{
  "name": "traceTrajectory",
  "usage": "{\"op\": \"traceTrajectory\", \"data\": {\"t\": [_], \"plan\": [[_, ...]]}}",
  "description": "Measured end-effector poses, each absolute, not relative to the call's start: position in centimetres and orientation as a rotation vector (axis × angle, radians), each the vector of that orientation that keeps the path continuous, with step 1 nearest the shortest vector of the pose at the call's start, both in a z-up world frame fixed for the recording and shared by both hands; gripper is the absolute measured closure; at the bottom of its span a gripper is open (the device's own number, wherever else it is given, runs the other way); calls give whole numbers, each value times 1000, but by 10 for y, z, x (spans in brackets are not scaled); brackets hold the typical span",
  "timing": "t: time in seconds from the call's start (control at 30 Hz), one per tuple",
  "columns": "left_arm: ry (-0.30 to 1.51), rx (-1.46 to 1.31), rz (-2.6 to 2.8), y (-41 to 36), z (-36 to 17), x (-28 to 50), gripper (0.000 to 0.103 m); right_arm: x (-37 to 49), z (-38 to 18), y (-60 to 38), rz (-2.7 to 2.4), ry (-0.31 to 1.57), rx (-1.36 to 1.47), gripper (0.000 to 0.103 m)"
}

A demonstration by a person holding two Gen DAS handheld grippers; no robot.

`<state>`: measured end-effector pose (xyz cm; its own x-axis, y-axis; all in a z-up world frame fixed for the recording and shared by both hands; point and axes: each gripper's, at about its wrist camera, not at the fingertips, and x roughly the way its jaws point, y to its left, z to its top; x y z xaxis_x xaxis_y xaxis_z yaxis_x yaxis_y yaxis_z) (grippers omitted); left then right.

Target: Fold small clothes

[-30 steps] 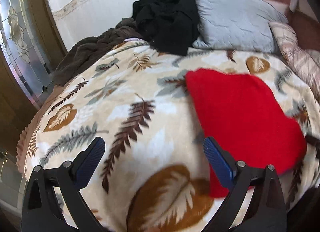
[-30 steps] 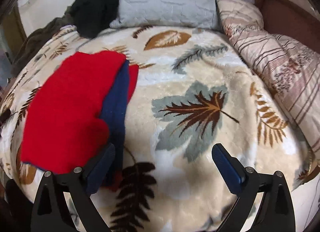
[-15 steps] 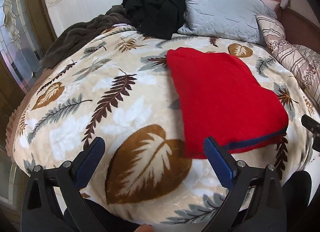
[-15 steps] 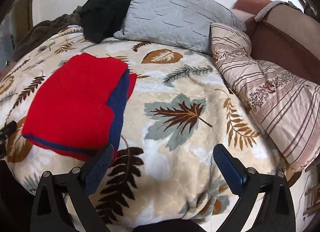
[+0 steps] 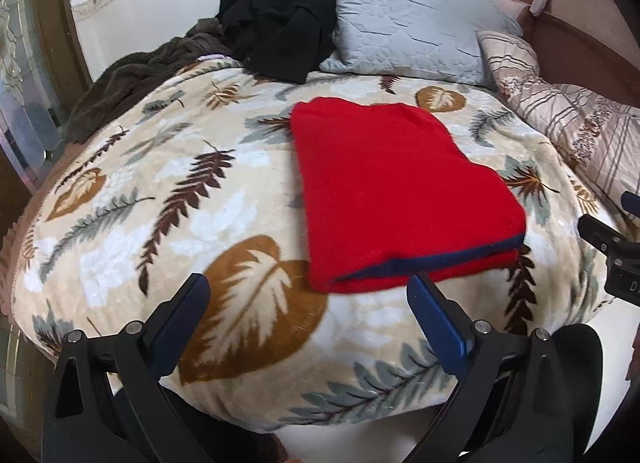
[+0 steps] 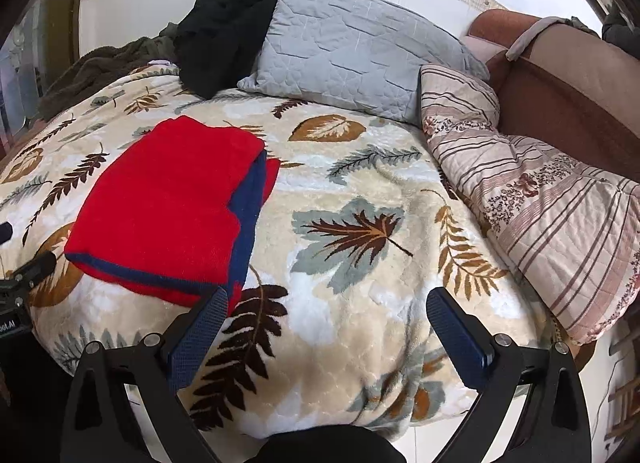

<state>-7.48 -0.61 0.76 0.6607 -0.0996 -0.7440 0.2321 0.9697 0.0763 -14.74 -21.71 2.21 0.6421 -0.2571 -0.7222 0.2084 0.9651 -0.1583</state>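
Red sweater (image 5: 392, 191) w/ navy trim lies folded flat on the leaf-print blanket (image 5: 168, 199), roughly mid-bed. Grey quilted pillow (image 5: 404, 27) sits beyond the sweater at the bed's head, black garment (image 5: 280, 19) beside that pillow, striped pillow (image 6: 532, 199) off to the sweater's right. Left gripper (image 5: 308, 299) & right gripper (image 6: 324, 315) both spread wide, empty, held short of the sweater's near edge, not touching it

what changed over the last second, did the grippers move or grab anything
Both grippers, left gripper and right gripper, pulled back from the bed toward its near edge, jaws open and empty throughout. The folded red garment stayed flat on the leaf-print blanket; the pillows and dark clothes are unchanged.
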Motion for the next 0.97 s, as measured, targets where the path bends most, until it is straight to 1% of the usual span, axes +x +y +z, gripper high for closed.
{"op": "traceTrajectory", "data": {"t": [0.33, 0.7, 0.97], "plan": [[856, 156, -233, -25, 6, -83, 3, -154, 23, -224, -272, 831, -23, 2], [877, 168, -232, -28, 5, -84, 3, -160, 19, -236, -291, 844, 20, 2], [850, 184, -234, -33, 8, -91, 3, -164, 19, -241, -296, 844, 29, 2]]}}
